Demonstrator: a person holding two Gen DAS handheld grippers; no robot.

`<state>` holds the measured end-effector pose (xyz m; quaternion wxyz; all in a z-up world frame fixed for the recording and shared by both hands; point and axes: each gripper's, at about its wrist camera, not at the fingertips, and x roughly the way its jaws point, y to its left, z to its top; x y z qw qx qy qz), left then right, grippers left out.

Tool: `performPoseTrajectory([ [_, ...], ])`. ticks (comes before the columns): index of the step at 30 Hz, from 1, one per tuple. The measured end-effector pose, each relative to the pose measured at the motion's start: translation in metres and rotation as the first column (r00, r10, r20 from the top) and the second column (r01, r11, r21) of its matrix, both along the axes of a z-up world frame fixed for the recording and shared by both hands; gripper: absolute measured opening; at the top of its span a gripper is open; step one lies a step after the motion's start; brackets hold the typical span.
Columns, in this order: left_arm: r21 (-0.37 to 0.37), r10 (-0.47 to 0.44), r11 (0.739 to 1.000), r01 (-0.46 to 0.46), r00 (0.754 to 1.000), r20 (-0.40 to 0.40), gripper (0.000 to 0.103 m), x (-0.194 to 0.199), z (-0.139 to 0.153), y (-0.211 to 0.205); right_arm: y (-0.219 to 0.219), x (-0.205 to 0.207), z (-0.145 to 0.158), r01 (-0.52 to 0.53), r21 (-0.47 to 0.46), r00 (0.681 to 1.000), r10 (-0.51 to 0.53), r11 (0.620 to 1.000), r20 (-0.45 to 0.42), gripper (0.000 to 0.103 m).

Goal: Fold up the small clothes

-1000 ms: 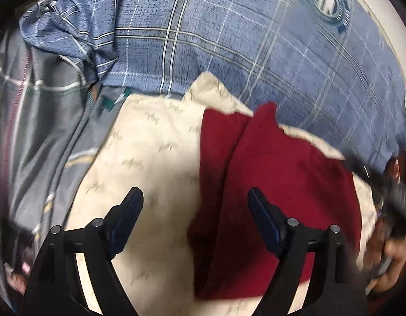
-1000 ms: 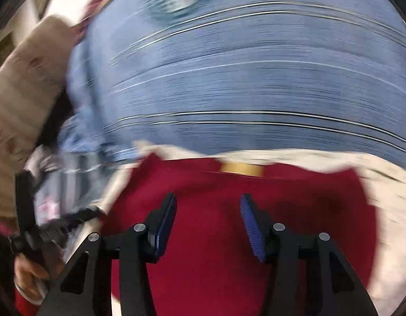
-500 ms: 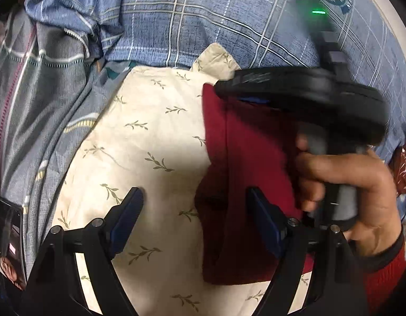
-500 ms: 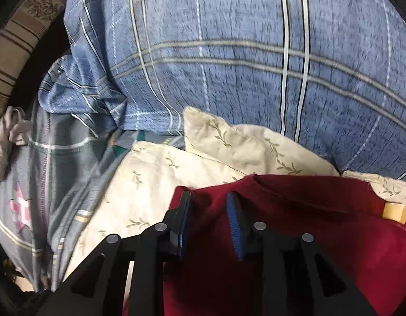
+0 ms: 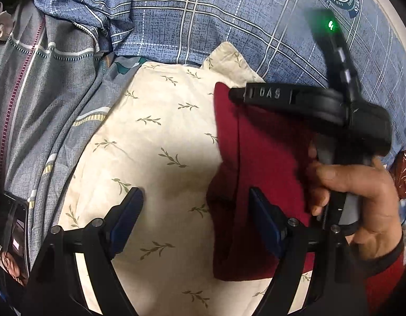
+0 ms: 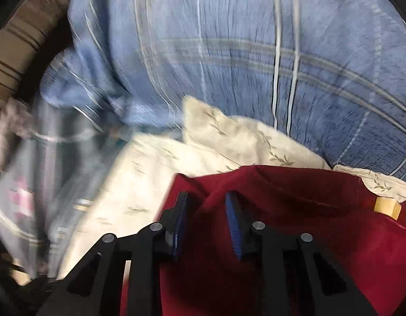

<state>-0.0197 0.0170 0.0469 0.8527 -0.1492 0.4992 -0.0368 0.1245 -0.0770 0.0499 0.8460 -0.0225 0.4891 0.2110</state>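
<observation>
A dark red garment (image 5: 266, 163) lies partly folded on a cream pillow with a leaf print (image 5: 161, 142). My left gripper (image 5: 195, 210) is open and empty, low over the pillow, its right finger at the garment's left edge. My right gripper (image 6: 207, 210) has its jaws close together with a raised fold of the red garment (image 6: 295, 237) between them, near its top left corner. The right gripper also shows in the left wrist view (image 5: 237, 94), held by a hand over the garment's far edge. A tan label (image 6: 386, 206) sits at the garment's collar.
A blue plaid bedcover (image 5: 229, 18) lies behind the pillow. A grey striped cloth (image 5: 39, 100) lies bunched to the left. A phone (image 5: 12, 231) rests at the lower left. A striped brown cushion (image 6: 21, 34) is at the far left in the right wrist view.
My right gripper swung from the garment's middle to its top left corner and narrowed its jaws onto the fold. My left gripper stayed open and barely moved.
</observation>
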Motion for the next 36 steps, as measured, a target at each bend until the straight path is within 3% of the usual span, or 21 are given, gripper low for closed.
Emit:
performPoseTrajectory([
  [3,-0.02,0.002,1.0,-0.002,1.0,-0.003,0.082,0.0,0.001,0.002,0.006,-0.013,0.024,-0.033,-0.01,0.998,0.034,0.999,0.059,0.044],
  [6,-0.04,0.01,0.999,-0.01,1.0,-0.008,0.082,-0.001,0.001,0.005,0.022,-0.018,0.044,-0.117,-0.046,0.982,0.123,0.992,0.145,0.073],
  [7,-0.042,0.012,0.999,-0.012,1.0,-0.007,0.082,-0.001,0.001,0.005,0.03,-0.015,0.044,-0.145,-0.076,0.975,0.156,0.986,0.158,0.075],
  [9,-0.043,0.011,0.999,-0.011,1.0,-0.007,0.082,-0.001,0.0,0.005,0.042,0.0,0.03,-0.189,-0.123,0.976,0.201,0.974,0.086,0.071],
  [12,-0.048,0.012,0.999,-0.013,1.0,-0.013,0.082,0.0,0.0,0.005,0.044,0.015,-0.004,-0.206,-0.191,0.979,0.203,0.96,-0.036,0.011],
  [16,-0.051,0.018,0.999,-0.019,1.0,-0.011,0.082,0.001,0.001,0.004,0.042,0.004,0.007,-0.192,-0.196,0.974,0.211,0.962,0.082,0.008],
  [22,-0.037,0.017,0.999,-0.017,1.0,-0.009,0.082,0.002,0.0,0.002,0.042,0.019,-0.001,-0.112,-0.196,0.986,0.134,0.974,0.104,0.005],
  [26,-0.063,0.022,0.998,-0.023,1.0,-0.017,0.082,0.001,-0.002,0.005,0.019,0.003,0.034,-0.1,-0.075,0.984,0.11,0.992,0.138,0.011],
  [28,-0.064,0.025,0.998,-0.026,0.999,-0.019,0.082,0.001,-0.002,0.004,0.003,-0.009,0.051,-0.088,-0.056,0.984,0.096,0.995,0.152,0.012],
  [32,-0.06,0.031,0.998,-0.032,0.999,-0.018,0.082,0.0,-0.001,0.002,-0.013,-0.023,0.05,-0.085,-0.06,0.989,0.092,0.995,0.118,0.015],
  [34,-0.059,0.036,0.998,-0.037,0.999,-0.018,0.082,0.0,-0.001,0.001,-0.011,-0.017,0.031,-0.062,-0.056,0.995,0.066,0.997,0.077,0.018],
  [36,-0.055,0.039,0.998,-0.039,0.999,-0.011,0.082,0.001,-0.001,0.001,-0.007,-0.003,-0.001,-0.028,-0.051,0.999,0.027,0.998,-0.02,0.031],
])
